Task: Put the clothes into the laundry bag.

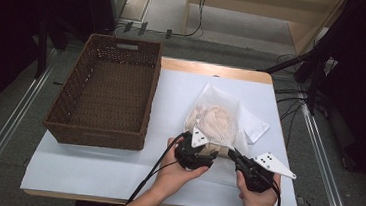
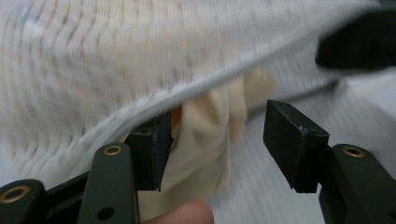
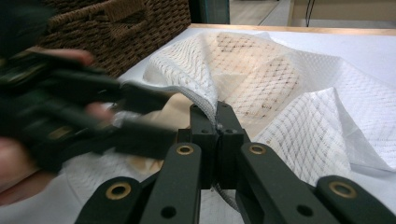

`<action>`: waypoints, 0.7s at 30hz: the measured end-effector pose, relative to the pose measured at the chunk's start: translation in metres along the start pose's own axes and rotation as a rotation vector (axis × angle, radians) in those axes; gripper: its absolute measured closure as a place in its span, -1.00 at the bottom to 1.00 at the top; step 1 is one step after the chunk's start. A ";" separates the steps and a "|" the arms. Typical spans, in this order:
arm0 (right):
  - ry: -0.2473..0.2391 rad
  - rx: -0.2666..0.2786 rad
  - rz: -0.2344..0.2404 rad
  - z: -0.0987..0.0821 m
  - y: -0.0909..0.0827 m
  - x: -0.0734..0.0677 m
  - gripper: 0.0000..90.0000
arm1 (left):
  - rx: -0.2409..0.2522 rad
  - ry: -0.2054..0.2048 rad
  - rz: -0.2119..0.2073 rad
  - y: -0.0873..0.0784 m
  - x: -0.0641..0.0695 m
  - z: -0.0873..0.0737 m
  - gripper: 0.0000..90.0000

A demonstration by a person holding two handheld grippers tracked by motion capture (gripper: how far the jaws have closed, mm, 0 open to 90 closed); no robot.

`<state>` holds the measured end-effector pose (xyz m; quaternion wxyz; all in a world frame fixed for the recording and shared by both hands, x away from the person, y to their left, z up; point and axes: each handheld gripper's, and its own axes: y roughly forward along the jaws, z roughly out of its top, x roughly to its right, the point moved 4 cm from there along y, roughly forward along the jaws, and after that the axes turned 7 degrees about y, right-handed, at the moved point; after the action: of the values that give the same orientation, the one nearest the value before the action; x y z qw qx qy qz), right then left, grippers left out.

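Observation:
A white mesh bag [image 1: 219, 119] with a beige garment inside lies on the white table [image 1: 114, 172]. My right gripper [image 1: 232, 152] is shut on the bag's zipper edge [image 3: 205, 100], pinching it between its pads [image 3: 217, 114]. My left gripper [image 1: 210, 156] is open at the bag's mouth. A fold of the beige garment [image 2: 205, 154] hangs out between its jaws [image 2: 215, 140]. The left pad lies against the cloth and the right pad stands apart from it. The zipper edge [image 2: 243, 70] runs across just above. In the right gripper view the left gripper [image 3: 140, 116] is blurred, at the left.
A brown wicker basket [image 1: 95, 135], with nothing in it, stands on the left of the table, close to the bag. Its corner [image 3: 130, 28] is behind the left gripper. Cables and stand legs lie on the floor to the right.

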<state>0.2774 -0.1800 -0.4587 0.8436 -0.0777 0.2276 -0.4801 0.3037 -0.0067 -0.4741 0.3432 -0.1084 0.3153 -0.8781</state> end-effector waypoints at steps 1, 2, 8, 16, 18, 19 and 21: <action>-0.001 0.003 -0.002 0.000 0.000 0.000 0.99 | -0.048 0.015 0.052 0.000 -0.001 -0.007 -0.12; 0.006 0.002 0.002 0.000 0.001 -0.001 0.99 | -0.081 -0.004 0.082 0.002 -0.003 -0.012 -0.11; -0.003 -0.010 0.025 -0.002 0.005 -0.013 0.99 | -0.169 -0.068 0.068 0.021 -0.003 -0.010 0.65; 0.000 -0.003 0.020 -0.004 0.005 -0.012 0.99 | 0.124 -0.181 0.025 0.043 -0.011 0.031 0.76; 0.021 -0.009 0.025 -0.005 0.006 -0.010 0.99 | 0.069 -0.201 0.051 0.059 -0.016 0.029 0.74; 0.028 -0.026 0.017 -0.008 0.008 -0.009 0.99 | 0.013 -0.216 0.024 0.068 -0.019 0.025 0.61; 0.027 -0.032 0.013 -0.009 0.009 -0.008 0.99 | -0.019 -0.241 -0.043 0.066 -0.021 0.024 0.57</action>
<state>0.2767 -0.1675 -0.4676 0.8421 -0.0832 0.2471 -0.4721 0.3638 -0.0414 -0.4966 0.3588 -0.2232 0.2774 -0.8628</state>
